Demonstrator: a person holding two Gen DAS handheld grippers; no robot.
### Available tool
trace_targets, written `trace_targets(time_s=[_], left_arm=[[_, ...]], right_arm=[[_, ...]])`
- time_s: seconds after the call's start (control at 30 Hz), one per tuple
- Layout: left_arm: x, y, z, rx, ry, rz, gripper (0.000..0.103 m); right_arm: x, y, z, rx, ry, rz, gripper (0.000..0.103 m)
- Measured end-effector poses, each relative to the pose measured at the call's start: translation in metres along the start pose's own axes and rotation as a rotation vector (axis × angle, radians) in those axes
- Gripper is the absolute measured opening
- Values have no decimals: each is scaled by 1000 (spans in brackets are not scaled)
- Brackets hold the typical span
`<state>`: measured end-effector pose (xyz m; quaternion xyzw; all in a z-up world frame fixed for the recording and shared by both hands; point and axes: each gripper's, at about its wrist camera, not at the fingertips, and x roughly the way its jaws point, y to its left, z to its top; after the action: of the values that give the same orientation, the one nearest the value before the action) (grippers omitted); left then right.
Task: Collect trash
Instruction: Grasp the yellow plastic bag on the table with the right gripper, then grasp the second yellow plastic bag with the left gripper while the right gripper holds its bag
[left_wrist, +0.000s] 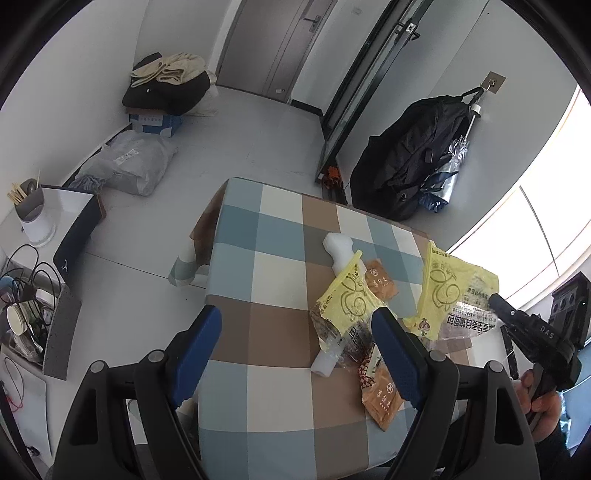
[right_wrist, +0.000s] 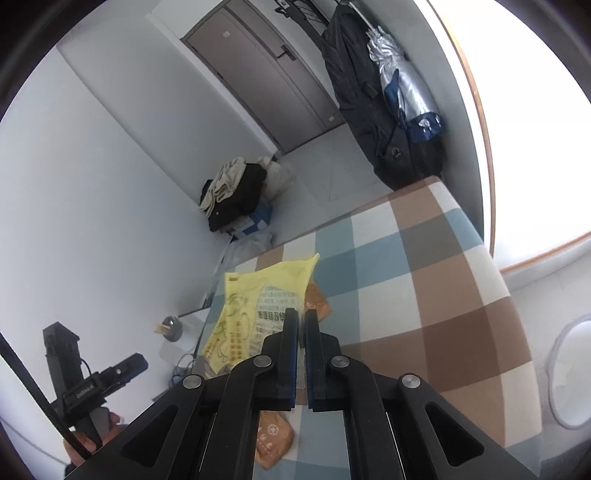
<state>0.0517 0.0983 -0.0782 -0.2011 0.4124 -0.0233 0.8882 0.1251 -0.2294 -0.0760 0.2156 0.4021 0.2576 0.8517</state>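
Both tongs are seen above a checked table (left_wrist: 280, 221) on which the trash is scattered. The right tongs (right_wrist: 300, 321) are pressed fully together on the near edge of a yellow printed wrapper (right_wrist: 258, 295), which is held up off the cloth so that its free end fans out ahead of the tips; a thin-edge pinch appears to have been chosen because the film is too flat to be taken any other way. In the left wrist view the same wrapper (left_wrist: 458, 291) is seen hanging from the right tongs (left_wrist: 496, 304), clear of the table. The left tongs (left_wrist: 295, 350) are held wide apart with nothing between their blue pads (left_wrist: 199, 350), and are poised over the remaining pile, presumably so that the next piece can be straddled. Just ahead of the right-hand pad lie a second yellow wrapper (left_wrist: 343, 299), a white foam piece (left_wrist: 338, 247) partly beneath it, and an orange sachet (left_wrist: 380, 284) beside it; another orange sachet (left_wrist: 380, 397) lies close against that pad. No bin can be identified with certainty, so the drop place cannot be told.
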Motion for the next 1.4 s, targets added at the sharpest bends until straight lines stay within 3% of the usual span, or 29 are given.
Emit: trace_targets(time_s=[0.07,0.27,0.4,0.5,0.77,1.03,1.13,1.2,1.4], left_arm=[[-4,-8,1,44,-14,-40,81],[34,-15,11,67,153,-36,81],[59,-25,19,122,223,-10,81],[85,-28,24,135,367,-44,81],[107,-37,29,157,474,-80,80],[113,-45,31,159,532,-82,35],[109,-54,34,181,504,-94,20],[110,-60,33,203,503,-80,5],[104,-71,32,244,454,-78,2]], right_arm=[[-14,-5,2,-12,-28,10,3],[-26,-28,-5,-6,-26,-10,3],[-25,-43,-6,24,-49,-17,3],[-19,-55,-3,52,-52,-16,3],[-22,-79,-1,137,-51,1,3],[-25,-89,-4,172,-49,-19,4],[-24,-92,-6,181,-34,-27,4],[-23,-91,-7,181,-29,-29,4],[-24,-87,-9,161,-31,-28,4]])
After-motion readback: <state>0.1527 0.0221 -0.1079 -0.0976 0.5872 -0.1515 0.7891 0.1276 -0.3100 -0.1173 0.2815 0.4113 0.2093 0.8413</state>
